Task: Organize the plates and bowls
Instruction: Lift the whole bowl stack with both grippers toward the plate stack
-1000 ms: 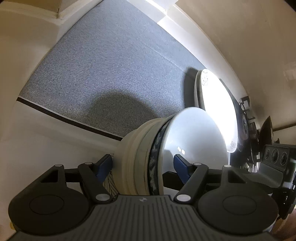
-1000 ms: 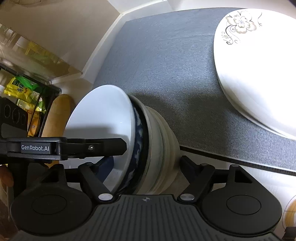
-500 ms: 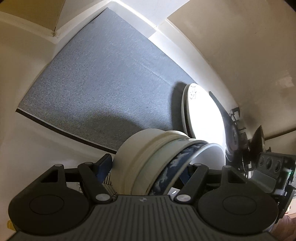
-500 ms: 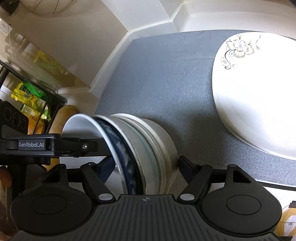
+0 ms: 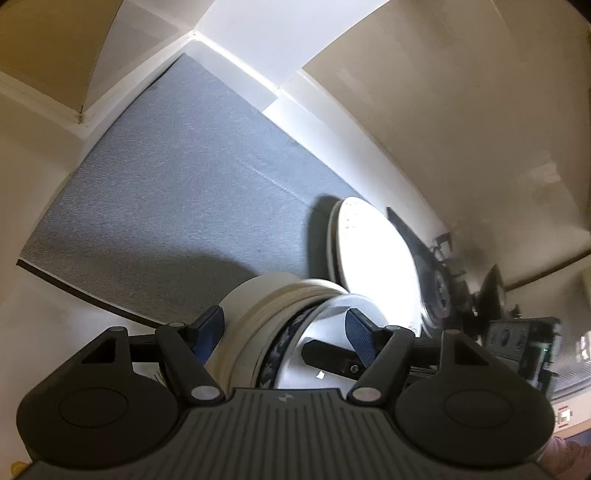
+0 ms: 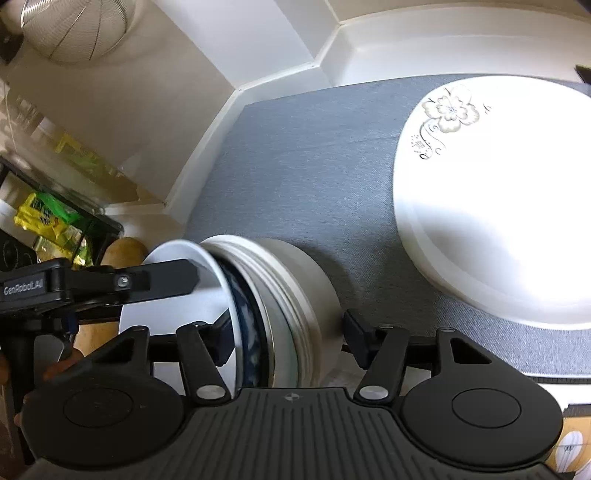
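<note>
A stack of nested bowls (image 5: 266, 317) lies on its side, cream outside, a blue-patterned one and a white one innermost. My left gripper (image 5: 284, 334) is shut on it, one pad at the base and the other inside the white bowl. My right gripper (image 6: 288, 341) straddles the same stack (image 6: 288, 288) from the other side. Its jaws are closing, with a small gap still showing at the base-side pad. A large white plate (image 6: 498, 221) with a flower print rests on the grey mat (image 6: 295, 166), also seen as a bright oval plate (image 5: 373, 258).
White cabinet walls (image 6: 280, 37) enclose the grey mat (image 5: 184, 203) at the back and sides. A wire basket (image 6: 74, 29) hangs at upper left, and yellow-green packets (image 6: 48, 218) sit on a dark shelf. Black rack parts (image 5: 443, 288) stand beyond the plate.
Both grippers rose with the stack and tilted up, so more of the mat and back wall shows. The bowl's opening turned away from the left camera. The right jaws narrowed.
</note>
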